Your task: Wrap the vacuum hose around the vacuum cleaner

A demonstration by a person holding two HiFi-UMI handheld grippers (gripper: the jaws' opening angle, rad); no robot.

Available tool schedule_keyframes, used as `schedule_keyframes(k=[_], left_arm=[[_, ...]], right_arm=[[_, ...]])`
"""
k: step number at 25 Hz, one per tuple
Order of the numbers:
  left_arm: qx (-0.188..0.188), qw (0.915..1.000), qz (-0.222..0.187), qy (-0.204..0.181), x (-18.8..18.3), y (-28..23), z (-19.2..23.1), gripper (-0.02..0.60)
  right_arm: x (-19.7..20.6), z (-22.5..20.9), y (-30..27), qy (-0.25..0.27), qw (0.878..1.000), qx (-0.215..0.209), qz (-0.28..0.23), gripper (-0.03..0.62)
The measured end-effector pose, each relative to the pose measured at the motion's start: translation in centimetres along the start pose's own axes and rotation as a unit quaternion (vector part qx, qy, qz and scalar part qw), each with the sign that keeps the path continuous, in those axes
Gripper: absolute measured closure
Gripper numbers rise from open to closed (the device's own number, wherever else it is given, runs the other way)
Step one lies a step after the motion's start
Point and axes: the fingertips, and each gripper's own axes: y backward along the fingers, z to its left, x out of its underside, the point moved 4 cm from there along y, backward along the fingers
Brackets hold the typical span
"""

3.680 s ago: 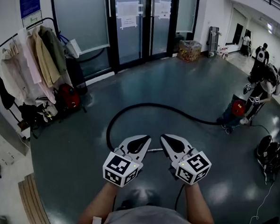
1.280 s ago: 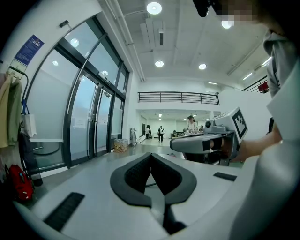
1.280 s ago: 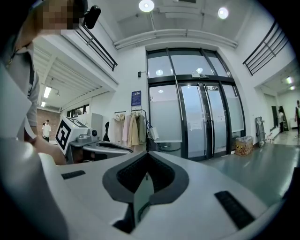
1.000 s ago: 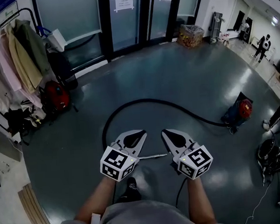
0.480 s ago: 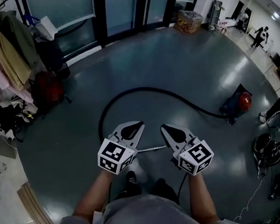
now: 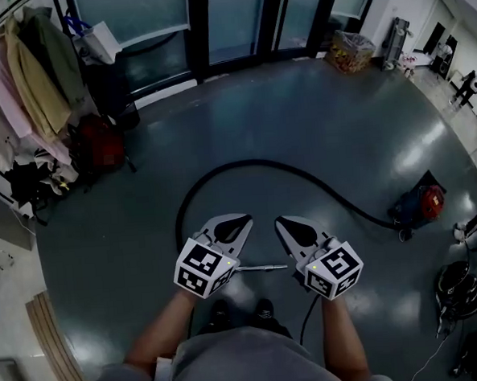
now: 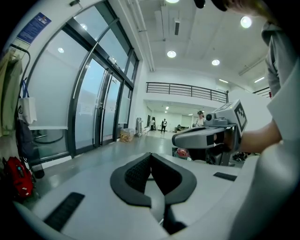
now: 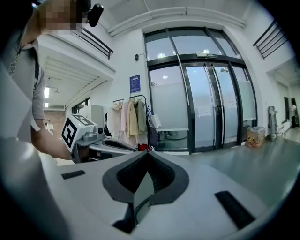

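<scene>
In the head view a long black vacuum hose (image 6: 249,164) loops over the dark floor, from in front of my grippers round to the red and blue vacuum cleaner (image 6: 422,205) at the right. My left gripper (image 6: 243,221) and right gripper (image 6: 281,222) are side by side, both shut, with nothing between the tips. A thin metal wand (image 6: 263,267) shows under them, between the two marker cubes. More hose (image 6: 305,325) hangs by my right wrist. How the wand is held is hidden. The left gripper view shows shut jaws (image 7: 151,155), as does the right gripper view (image 8: 147,154).
A coat rack with jackets (image 6: 30,77) and a red bag (image 6: 99,150) stand at the left. Glass doors (image 6: 236,21) close off the far side. Black equipment (image 6: 458,281) sits at the right edge, and a person (image 6: 467,87) stands far right. A wooden strip (image 6: 55,350) lies lower left.
The head view has swung: the vacuum cleaner now sits nearer the right edge and lower, and the coat rack shows more fully. Both grippers stay shut, side by side.
</scene>
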Motion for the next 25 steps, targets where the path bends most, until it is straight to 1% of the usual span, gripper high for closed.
schedule_keyframes(k=[4,8,11,15,18,22,25], left_arm=[[-0.018,0.9998,0.008,-0.006,-0.2,-1.5,-0.5,0.574],[-0.028,0.9994,0.020,-0.004,0.2,-2.8,-1.1,0.574],[-0.034,0.9990,0.028,-0.010,0.2,-3.9,-1.2,0.574],[-0.041,0.9984,0.039,-0.009,0.7,-4.8,-0.5,0.574],[-0.043,0.9978,0.050,-0.006,1.3,-5.9,0.7,0.574],[-0.047,0.9964,0.071,-0.001,3.5,-7.8,3.2,0.574],[-0.047,0.9938,0.100,0.004,7.6,-9.4,5.3,0.574]], right_arm=[[0.0,-2.4,0.1,0.007,1.000,-0.019,-0.003,0.589],[0.3,-3.8,-0.2,0.036,0.999,-0.038,0.011,0.589],[0.5,-4.9,-0.4,0.048,0.997,-0.051,0.019,0.589],[1.4,-6.0,-1.2,0.047,0.996,-0.062,0.032,0.589],[2.4,-7.1,-2.5,0.049,0.995,-0.075,0.051,0.589],[5.1,-8.8,-4.9,0.049,0.992,-0.087,0.081,0.589],[9.4,-9.9,-7.2,0.041,0.988,-0.096,0.111,0.589]])
